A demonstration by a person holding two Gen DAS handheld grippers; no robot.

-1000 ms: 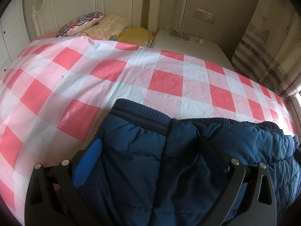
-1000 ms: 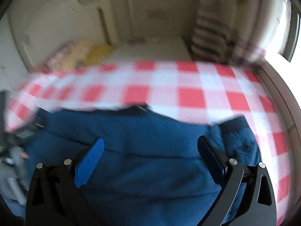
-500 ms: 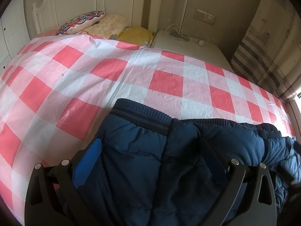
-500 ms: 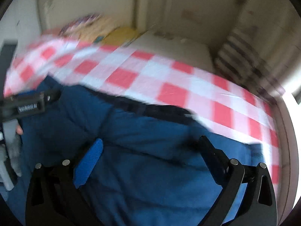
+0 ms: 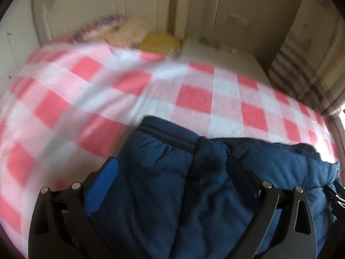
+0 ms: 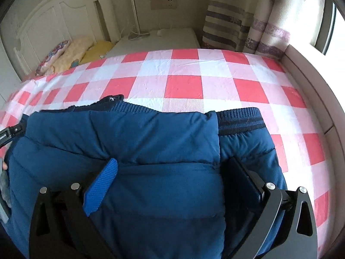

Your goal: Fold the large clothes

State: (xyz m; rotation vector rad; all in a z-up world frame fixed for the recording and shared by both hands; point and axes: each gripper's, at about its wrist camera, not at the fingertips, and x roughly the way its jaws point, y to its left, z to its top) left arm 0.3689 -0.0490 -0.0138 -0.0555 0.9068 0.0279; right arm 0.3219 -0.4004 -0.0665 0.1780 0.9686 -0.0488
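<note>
A dark blue padded jacket (image 5: 163,177) lies on a bed with a red, pink and white checked cover (image 5: 194,99). It also shows in the right wrist view (image 6: 138,142), partly folded, its ribbed cuff (image 6: 239,118) at the right. My left gripper (image 5: 176,181) stands wide open over the jacket's ribbed hem end. My right gripper (image 6: 172,172) is wide open with padded cloth bulging between its fingers. The left wrist view is blurred. Part of the left gripper shows at the left edge of the right wrist view (image 6: 8,133).
Pillows (image 6: 71,51) lie at the white headboard (image 6: 54,19). A white bedside table (image 6: 155,41) with a lamp stands behind the bed. Striped curtains (image 6: 237,19) and a window ledge (image 6: 308,79) are on the right.
The right gripper has swung from left back to the right over the jacket, and a layer now lies folded across it. The left view has gone blurred as the left gripper moves.
</note>
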